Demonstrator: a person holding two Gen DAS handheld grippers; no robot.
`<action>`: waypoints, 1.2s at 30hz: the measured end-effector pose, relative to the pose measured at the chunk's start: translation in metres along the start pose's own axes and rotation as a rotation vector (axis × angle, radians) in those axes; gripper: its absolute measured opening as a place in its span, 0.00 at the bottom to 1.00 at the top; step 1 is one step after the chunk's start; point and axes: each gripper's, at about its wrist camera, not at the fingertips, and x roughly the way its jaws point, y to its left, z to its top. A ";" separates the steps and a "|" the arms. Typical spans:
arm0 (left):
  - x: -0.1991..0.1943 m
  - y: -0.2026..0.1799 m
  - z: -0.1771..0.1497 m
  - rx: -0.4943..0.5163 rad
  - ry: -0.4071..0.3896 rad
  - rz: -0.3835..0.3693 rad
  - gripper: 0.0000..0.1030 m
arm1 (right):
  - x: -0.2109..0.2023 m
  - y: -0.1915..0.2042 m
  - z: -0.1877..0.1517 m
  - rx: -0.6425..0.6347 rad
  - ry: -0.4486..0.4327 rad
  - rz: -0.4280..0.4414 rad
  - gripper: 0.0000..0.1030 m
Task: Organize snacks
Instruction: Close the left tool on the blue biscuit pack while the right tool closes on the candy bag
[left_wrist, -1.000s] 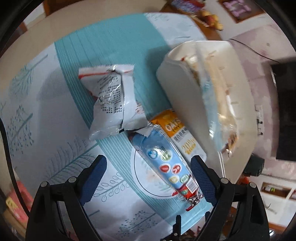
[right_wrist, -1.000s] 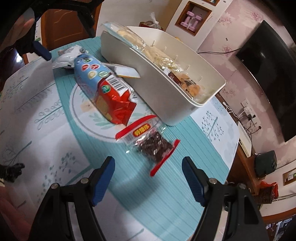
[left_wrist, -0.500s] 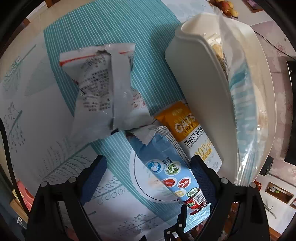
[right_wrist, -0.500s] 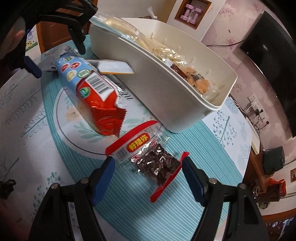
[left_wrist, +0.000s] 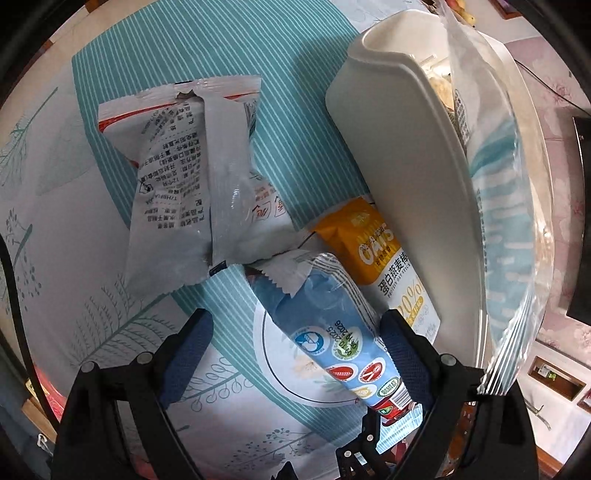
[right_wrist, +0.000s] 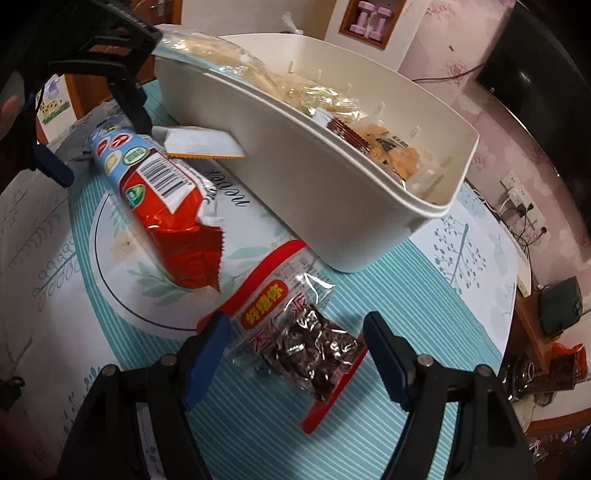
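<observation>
Snacks lie scattered on a teal-striped tablecloth (left_wrist: 229, 44) with leaf prints, beside a long white plastic bin (left_wrist: 399, 155).

Left wrist view: the left gripper (left_wrist: 295, 343) stands released, its blue-padded fingers wide apart and nothing pinched. Between them lies the lower half of a long blue-and-red biscuit packet (left_wrist: 325, 332), its right side just beside the right finger, the left finger well clear over bare cloth. Touching the packet's far end is a silver foil pouch printed with black text (left_wrist: 177, 192), lying toward the cloth's far left. An orange-and-white oat bar wrapper (left_wrist: 388, 266) is wedged between the biscuit packet and the bin wall. A clear bag with pale blue print (left_wrist: 498, 206) hangs over the bin's rim. Compared with a second ago, the pouch and packet loom larger and the packet sits deeper between the fingers.

Right wrist view: the right gripper (right_wrist: 295, 343) is likewise released. A clear sachet of dark dried fruit with red edges (right_wrist: 303, 339) lies between its fingers, the left finger at the sachet's red top strip, neither pad pressing. A second ago the sachet lay well ahead of the fingertips. Only this view shows the bin's inside, filled with pale wrapped snacks (right_wrist: 325, 99), the biscuit packet's red crimped end, and the left gripper from outside, straddling that packet.
</observation>
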 end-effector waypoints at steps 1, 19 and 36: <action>0.001 0.002 0.000 -0.001 -0.001 0.000 0.89 | 0.001 0.000 0.000 -0.005 0.000 0.001 0.73; -0.013 0.010 -0.012 -0.020 0.030 -0.068 0.67 | 0.009 -0.006 0.007 -0.002 0.045 0.014 0.74; -0.003 0.010 -0.008 -0.017 0.001 -0.060 0.59 | 0.019 -0.016 0.018 0.118 0.121 0.039 0.79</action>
